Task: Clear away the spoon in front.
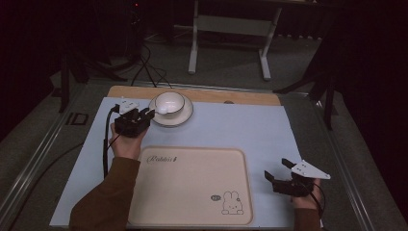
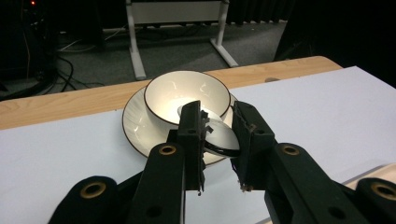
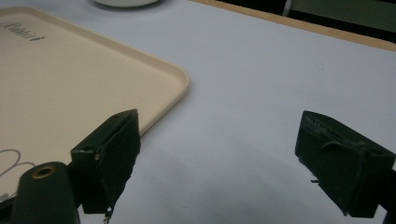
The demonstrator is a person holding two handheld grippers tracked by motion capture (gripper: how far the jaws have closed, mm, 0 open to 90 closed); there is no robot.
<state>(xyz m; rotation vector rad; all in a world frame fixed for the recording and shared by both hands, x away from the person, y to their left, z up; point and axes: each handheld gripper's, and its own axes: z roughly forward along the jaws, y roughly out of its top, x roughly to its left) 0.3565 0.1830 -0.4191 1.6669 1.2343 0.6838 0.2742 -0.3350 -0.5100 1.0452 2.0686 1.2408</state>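
Note:
A white bowl with a dark rim stands on a matching saucer at the back of the pale mat. A white spoon leans out of the bowl over the saucer. My left gripper sits just left of the saucer, and in its own view the left gripper is shut on the spoon's handle. Low at the right, my right gripper stands open beside the tray, and in its own view the right gripper has nothing between its jaws.
A large cream tray with a rabbit drawing lies at the front middle of the mat; its corner lies ahead of the right gripper. A wooden table edge runs behind the mat. Desk legs stand on the floor beyond.

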